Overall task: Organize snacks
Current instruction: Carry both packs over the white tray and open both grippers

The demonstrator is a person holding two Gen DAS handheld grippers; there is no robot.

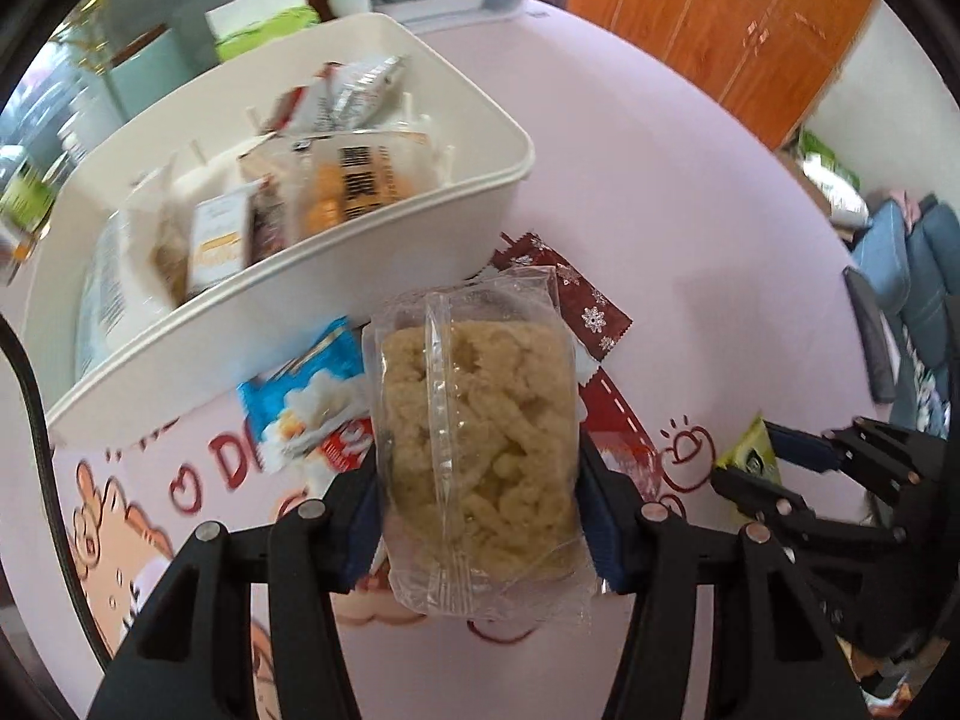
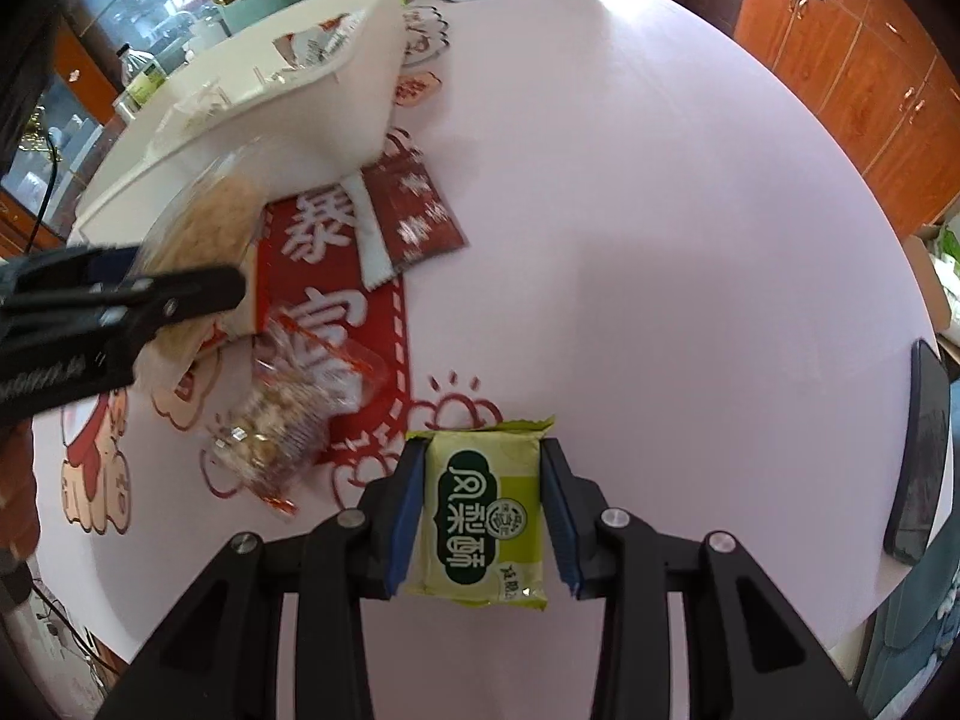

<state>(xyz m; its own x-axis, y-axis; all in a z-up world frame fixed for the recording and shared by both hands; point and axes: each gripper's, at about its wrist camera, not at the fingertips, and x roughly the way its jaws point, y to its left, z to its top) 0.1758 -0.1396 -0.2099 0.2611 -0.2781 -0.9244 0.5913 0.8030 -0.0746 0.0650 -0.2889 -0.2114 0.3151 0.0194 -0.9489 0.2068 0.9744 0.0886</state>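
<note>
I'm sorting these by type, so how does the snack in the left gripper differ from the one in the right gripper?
The clear-wrapped tan crispy cake shows its food through the film; the green pineapple cake packet is opaque and printed. The crispy cake looks bulkier and spreads its jaws wider than the slim green packet does. Both are single wrapped snacks, each clamped between blue pads: the left gripper and the right gripper.

Left tool (image 1: 480, 516), right tool (image 2: 483, 516): black linkages, blue pads, silver pins
</note>
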